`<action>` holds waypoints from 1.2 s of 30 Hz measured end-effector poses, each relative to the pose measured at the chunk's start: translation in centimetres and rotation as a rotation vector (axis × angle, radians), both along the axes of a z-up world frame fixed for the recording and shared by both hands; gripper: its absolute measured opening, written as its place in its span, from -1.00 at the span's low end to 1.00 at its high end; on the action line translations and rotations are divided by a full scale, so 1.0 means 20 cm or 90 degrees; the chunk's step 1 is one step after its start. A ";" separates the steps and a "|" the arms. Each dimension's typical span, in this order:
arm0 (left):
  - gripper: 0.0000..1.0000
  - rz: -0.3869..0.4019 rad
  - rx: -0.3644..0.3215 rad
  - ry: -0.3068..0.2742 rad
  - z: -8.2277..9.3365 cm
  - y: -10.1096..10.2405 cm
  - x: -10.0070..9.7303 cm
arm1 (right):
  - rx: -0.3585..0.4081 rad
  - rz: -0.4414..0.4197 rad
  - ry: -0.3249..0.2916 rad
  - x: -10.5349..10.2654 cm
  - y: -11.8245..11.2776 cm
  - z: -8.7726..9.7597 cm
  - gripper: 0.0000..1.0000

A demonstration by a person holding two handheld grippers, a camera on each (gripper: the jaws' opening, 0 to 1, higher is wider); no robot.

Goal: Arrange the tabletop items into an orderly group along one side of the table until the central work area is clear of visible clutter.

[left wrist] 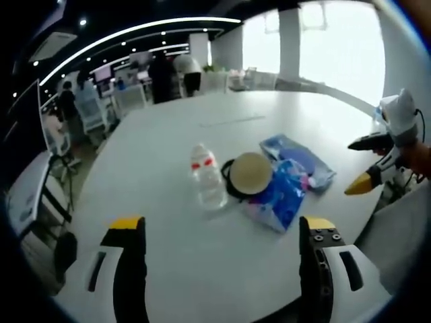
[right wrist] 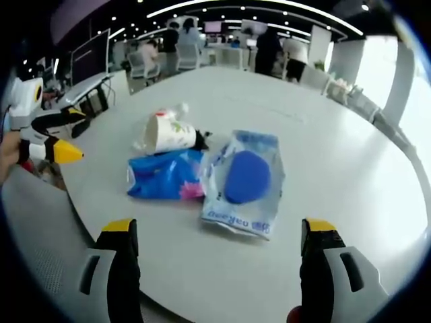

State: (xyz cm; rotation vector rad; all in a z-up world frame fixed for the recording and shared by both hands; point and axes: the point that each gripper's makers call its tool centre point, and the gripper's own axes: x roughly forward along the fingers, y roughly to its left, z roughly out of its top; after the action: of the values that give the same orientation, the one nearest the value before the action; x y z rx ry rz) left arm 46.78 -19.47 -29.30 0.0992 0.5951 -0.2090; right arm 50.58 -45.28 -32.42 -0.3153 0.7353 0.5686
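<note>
Both claws, left (left wrist: 222, 249) and right (right wrist: 219, 252), hang wide open and empty — the clear plastic water bottle (left wrist: 207, 178), tipped paper cup (right wrist: 168, 134) and blue plastic packets (right wrist: 244, 176) sit mid-desk (left wrist: 202, 276), at 12 o'clock, ungrouped.

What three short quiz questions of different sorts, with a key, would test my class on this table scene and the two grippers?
1. True or false: the water bottle stands upright on the white table.
2. Which item holds a round blue object? A) the clear packet B) the paper cup C) the blue bag
3. Fill in: both the left gripper and the right gripper are ____, holding nothing.

Key:
1. False; it lies on its side.
2. A
3. open
</note>
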 end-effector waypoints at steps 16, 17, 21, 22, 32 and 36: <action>0.85 -0.018 -0.011 0.000 0.00 -0.04 0.00 | 0.048 0.017 0.027 -0.03 0.07 -0.02 0.99; 0.85 -0.018 -0.010 0.000 -0.01 -0.04 0.00 | 0.054 0.021 0.025 -0.03 0.08 -0.01 0.99; 0.84 -0.015 -0.025 0.008 -0.01 -0.04 -0.01 | 0.090 0.032 0.030 -0.04 0.13 0.02 0.99; 0.84 -0.017 -0.027 0.008 -0.01 -0.04 -0.01 | 0.103 0.031 0.031 -0.04 0.14 0.02 0.99; 0.85 -0.019 -0.016 0.003 0.00 -0.04 0.00 | 0.132 0.084 0.030 -0.02 0.31 0.09 0.99; 0.86 -0.007 -0.011 0.006 -0.01 -0.01 -0.01 | 0.179 0.090 0.029 0.03 0.38 0.15 0.99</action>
State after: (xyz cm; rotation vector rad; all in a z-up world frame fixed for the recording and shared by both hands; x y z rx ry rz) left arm 46.66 -19.69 -29.43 0.0854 0.6015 -0.2247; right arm 51.19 -37.58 -29.34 -0.0936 0.6705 0.8053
